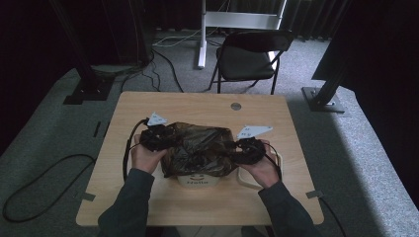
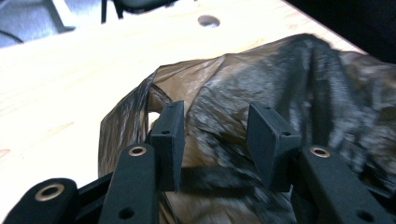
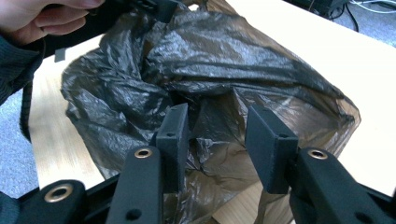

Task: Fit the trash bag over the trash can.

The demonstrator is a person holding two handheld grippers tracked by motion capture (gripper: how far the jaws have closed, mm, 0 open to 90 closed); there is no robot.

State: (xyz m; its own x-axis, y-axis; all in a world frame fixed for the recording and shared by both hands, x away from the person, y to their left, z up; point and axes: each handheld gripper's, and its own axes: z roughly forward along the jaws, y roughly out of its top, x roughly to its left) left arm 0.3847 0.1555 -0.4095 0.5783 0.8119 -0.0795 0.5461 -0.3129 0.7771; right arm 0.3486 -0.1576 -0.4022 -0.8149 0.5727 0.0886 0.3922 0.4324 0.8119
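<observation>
A big dark plastic bag (image 1: 197,148) sits in the middle of the wooden table (image 1: 148,106), draped over a white tub (image 1: 197,181). The left gripper (image 1: 157,138) is at the bag's left end and the right gripper (image 1: 247,150) is at its right end, so the bag stretches sideways between them. Both are just as close. Each gripper's jaws stand apart, with crinkly bag right in front but nothing pinched yet.
</observation>
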